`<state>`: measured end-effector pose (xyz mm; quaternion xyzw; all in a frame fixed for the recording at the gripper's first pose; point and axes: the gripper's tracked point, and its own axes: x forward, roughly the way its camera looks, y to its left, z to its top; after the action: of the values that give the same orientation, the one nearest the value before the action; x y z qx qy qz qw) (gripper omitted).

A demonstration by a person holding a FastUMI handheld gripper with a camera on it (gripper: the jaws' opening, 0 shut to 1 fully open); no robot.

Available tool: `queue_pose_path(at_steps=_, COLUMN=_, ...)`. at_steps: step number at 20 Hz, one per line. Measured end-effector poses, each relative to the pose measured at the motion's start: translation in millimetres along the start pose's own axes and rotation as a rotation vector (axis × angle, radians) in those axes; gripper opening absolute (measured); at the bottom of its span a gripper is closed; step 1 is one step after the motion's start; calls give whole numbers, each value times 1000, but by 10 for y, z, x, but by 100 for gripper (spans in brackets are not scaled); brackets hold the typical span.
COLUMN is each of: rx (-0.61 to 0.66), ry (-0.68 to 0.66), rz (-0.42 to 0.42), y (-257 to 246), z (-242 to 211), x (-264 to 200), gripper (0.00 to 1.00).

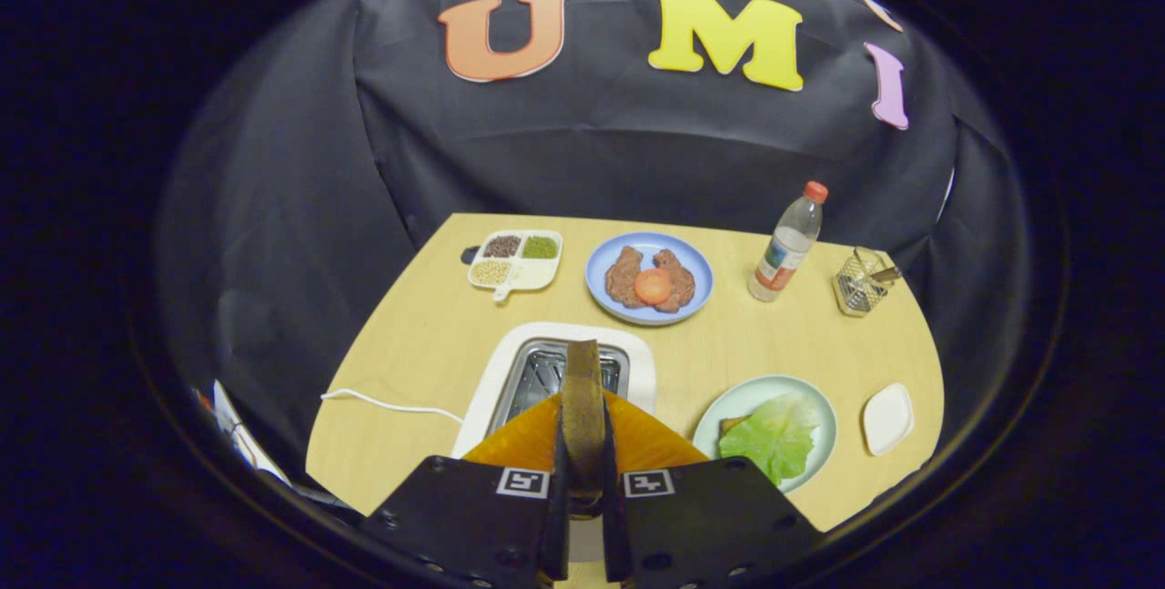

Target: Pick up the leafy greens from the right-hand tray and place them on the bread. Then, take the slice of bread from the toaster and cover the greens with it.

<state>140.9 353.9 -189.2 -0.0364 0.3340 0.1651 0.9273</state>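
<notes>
My gripper (582,443) is shut on a slice of bread (582,398), held upright and edge-on between the two fingers, raised above the white toaster (637,361). The toaster's open slot (537,375) shows just beyond the slice. To the right of the fingers a pale green plate (819,407) carries the leafy greens (774,434), which lie spread over another slice of bread (731,425); only a corner of that bread peeks out at the greens' left.
A blue plate (605,252) with meat pieces and a tomato slice sits beyond the toaster. A divided tray of grains (514,261) is left of it. A water bottle (787,243) and wire basket (860,281) stand far right. A small white dish (887,419) lies beside the green plate. The toaster cord (382,402) runs left.
</notes>
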Motion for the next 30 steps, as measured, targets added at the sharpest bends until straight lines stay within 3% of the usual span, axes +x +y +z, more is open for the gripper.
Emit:
queue_pose_path(at_steps=6, rx=123, ry=-79, rz=106, y=-168, z=304, x=-611, gripper=15)
queue_pose_path(at_steps=11, rx=214, ry=-103, rz=67, y=-795, z=345, x=-682, gripper=14)
queue_pose_path(at_steps=18, rx=320, ry=0, rz=8, y=-1512, z=-102, x=-130, gripper=15)
queue_pose_path(at_steps=26, rx=393, ry=134, rz=49, y=-1920, z=-767, x=689, gripper=15)
queue_pose_path(at_steps=28, rx=428, ry=136, rz=80, y=-1992, z=-821, x=739, gripper=15)
queue_pose_path(at_steps=30, rx=386, ry=138, rz=60, y=-2160, z=-891, x=761, gripper=15)
